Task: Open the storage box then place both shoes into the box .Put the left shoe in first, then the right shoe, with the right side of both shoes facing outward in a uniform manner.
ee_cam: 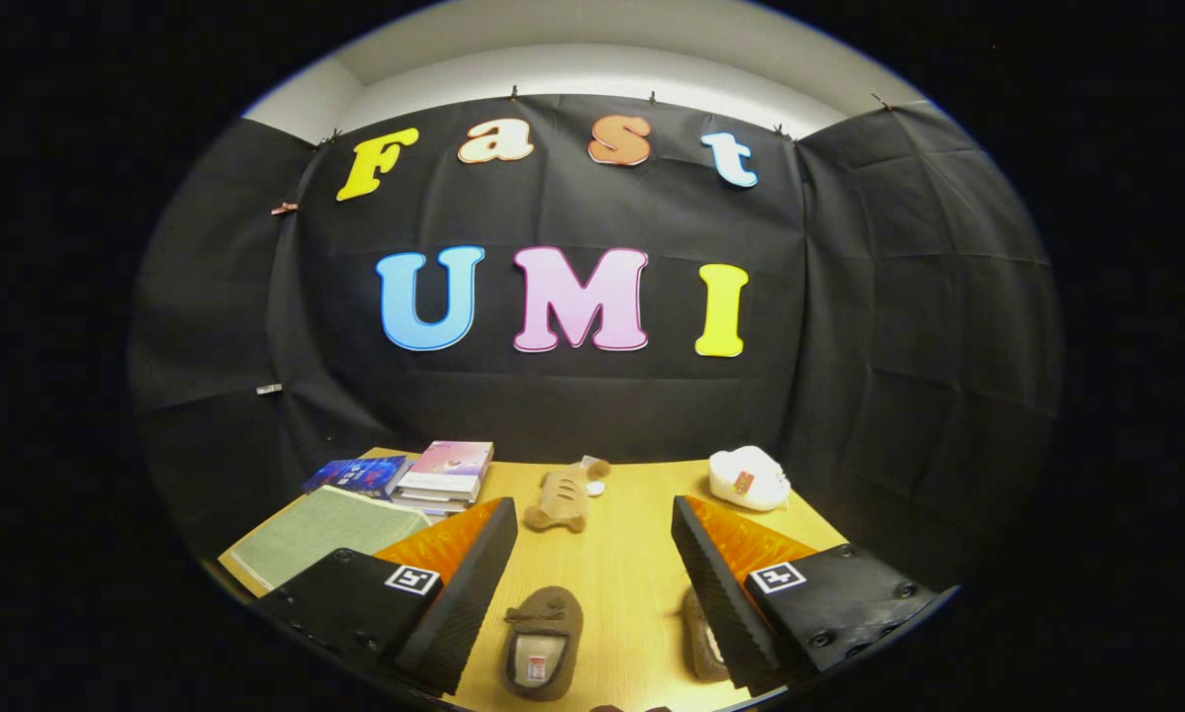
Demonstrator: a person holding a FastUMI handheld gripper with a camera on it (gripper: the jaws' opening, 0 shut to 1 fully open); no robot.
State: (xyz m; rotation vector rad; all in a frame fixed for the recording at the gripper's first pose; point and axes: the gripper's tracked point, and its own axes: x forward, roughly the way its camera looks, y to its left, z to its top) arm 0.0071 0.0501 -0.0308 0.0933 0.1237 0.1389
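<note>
1. The gripper [592, 583] hangs above the near part of the wooden table [622, 564], its two fingers spread wide apart and grasping nothing.
2. One brown slipper [542, 641] lies flat on the table between the fingers, close to the near edge, its opening facing up.
3. A second brown slipper [703, 635] rests by the inner side of the right finger, partly hidden behind it.
4. Beyond the fingers, toward the table's far edge, a tan plush toy [563, 496] lies on the wood.
5. At the far right corner sits a white rounded object [748, 479]; I cannot tell what it is.
6. At the far left corner is a stack of books [446, 475], with a blue book [357, 476] just beside it.
7. A flat grey-green mat [306, 539] covers the left edge.
</note>
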